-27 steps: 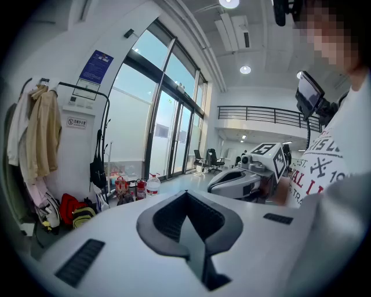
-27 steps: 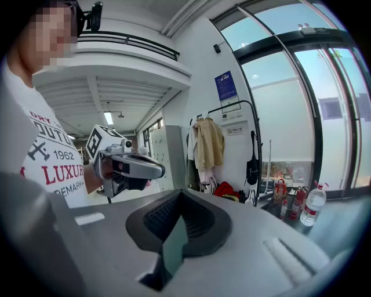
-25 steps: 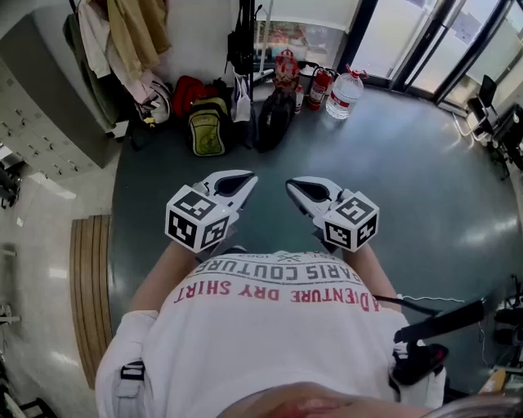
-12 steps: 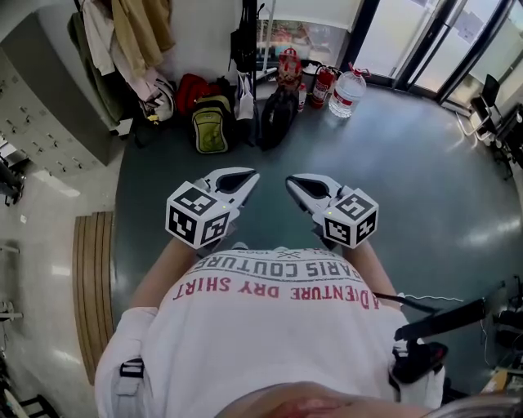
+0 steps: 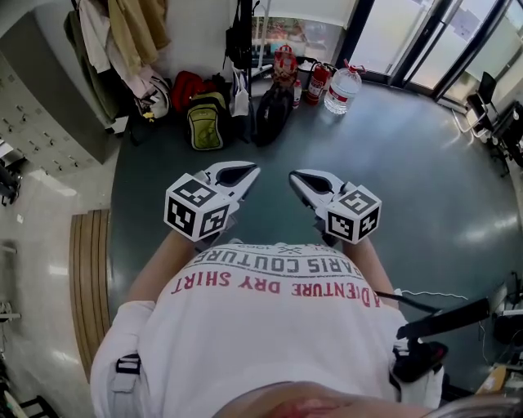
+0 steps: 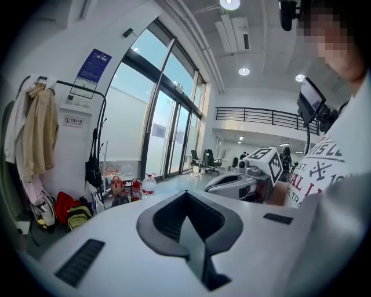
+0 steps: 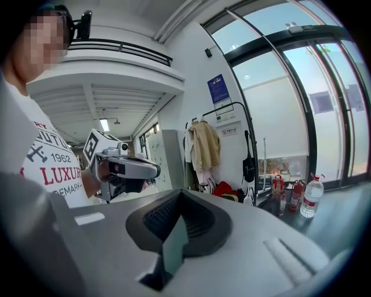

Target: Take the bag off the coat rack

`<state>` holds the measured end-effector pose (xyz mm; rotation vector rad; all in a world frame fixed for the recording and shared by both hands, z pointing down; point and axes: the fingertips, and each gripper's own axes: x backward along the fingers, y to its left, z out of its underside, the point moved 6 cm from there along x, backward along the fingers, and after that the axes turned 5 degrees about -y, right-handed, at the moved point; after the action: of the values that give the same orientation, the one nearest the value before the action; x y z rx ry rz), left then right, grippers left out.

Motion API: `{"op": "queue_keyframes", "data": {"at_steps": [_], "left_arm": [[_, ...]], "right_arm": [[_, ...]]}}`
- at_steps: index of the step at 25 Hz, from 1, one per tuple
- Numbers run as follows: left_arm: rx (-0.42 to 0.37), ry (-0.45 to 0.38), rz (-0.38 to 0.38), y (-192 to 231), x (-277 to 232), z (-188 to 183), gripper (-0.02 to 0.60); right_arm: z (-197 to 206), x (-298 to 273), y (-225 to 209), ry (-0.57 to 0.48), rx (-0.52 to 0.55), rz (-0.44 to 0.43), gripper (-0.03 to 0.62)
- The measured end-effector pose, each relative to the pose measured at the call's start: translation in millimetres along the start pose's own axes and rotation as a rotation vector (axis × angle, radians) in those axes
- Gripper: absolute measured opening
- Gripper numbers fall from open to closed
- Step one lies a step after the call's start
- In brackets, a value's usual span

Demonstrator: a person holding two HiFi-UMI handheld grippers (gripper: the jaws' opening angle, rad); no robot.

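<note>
A black bag (image 5: 239, 39) hangs from the dark coat rack (image 5: 248, 16) against the far wall; it also shows as a black bag (image 6: 93, 169) in the left gripper view and a black bag (image 7: 249, 166) in the right gripper view. My left gripper (image 5: 247, 170) and right gripper (image 5: 295, 175) are held side by side in front of my chest, well short of the rack. Both point toward it. The left gripper (image 6: 186, 195) and the right gripper (image 7: 181, 195) are each shut with nothing between the jaws.
Jackets (image 5: 135, 31) hang at the rack's left end. Below it on the floor lie a red backpack (image 5: 187, 85), a green backpack (image 5: 204, 122), a black bag (image 5: 273, 114), fire extinguishers (image 5: 317, 82) and a water bottle (image 5: 341, 86). Grey lockers (image 5: 37, 114) and a wooden mat (image 5: 91, 286) are at the left.
Both grippers have edged slightly forward toward the rack. Their jaws stay shut.
</note>
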<state>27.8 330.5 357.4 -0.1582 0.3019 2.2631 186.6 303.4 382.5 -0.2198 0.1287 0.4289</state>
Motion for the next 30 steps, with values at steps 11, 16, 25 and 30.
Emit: {"op": "queue_keyframes", "data": {"at_steps": [11, 16, 25, 30], "left_arm": [[-0.005, 0.016, -0.008, -4.7, -13.3, -5.1, 0.002], [0.03, 0.023, -0.007, 25.5, -33.5, -8.0, 0.002], [0.052, 0.033, 0.045, 123.4, -115.7, -11.2, 0.002], [0.083, 0.029, 0.027, 241.8, -170.5, -35.2, 0.002]], "right_arm": [[-3.3, 2.8, -14.1, -0.016, -0.013, -0.015, 0.002], [4.2, -13.4, -38.4, 0.011, -0.044, -0.005, 0.002], [0.9, -79.6, -143.0, 0.007, -0.101, 0.064, 0.002], [-29.8, -174.4, -222.6, 0.005, -0.085, 0.013, 0.003]]}}
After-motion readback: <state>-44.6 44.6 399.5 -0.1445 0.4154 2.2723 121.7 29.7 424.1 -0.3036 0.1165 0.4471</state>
